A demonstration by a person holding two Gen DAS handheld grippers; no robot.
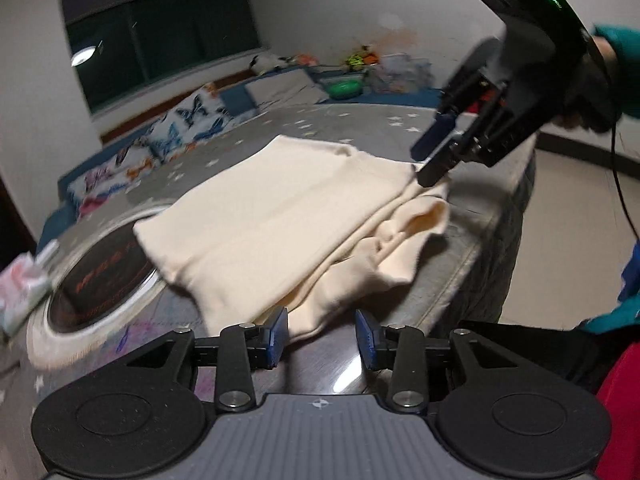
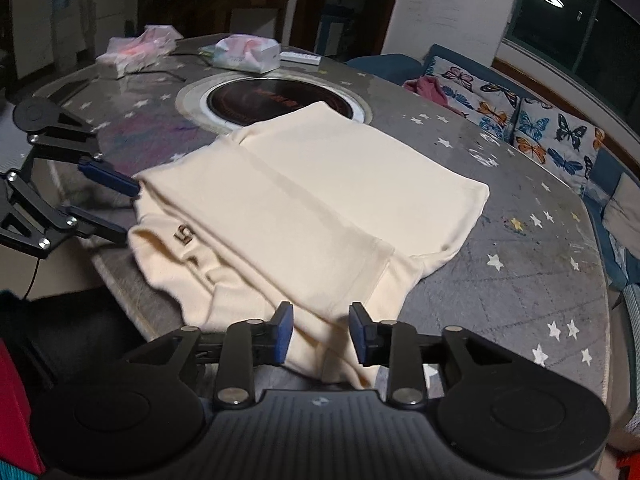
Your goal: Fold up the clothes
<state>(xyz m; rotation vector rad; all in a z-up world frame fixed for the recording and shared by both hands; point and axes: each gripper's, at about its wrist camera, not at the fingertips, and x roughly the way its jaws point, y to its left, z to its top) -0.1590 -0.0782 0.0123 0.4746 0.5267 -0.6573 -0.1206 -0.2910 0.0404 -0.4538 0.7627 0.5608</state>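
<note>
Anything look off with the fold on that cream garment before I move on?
The cream garment is folded unevenly: its top layer lies flat, but at the near table edge lower layers stick out, bunched and rumpled. Its far corner overlaps the round black cooktop set in the table.

Your left gripper (image 1: 321,334) at bottom of frame, blue-padded fingers (image 1: 278,330) apart, nothing pinched between; near edge of cream garment (image 1: 280,216) just beyond left pad. Garment folded, lying on grey star-patterned surface (image 1: 460,264), one corner over round dark hob inset (image 1: 104,276). Your right gripper (image 1: 434,152) upper right, tips down at garment's far corner; contact unclear. Butterfly cushions (image 1: 188,124) on sofa behind. View blurred.
</note>
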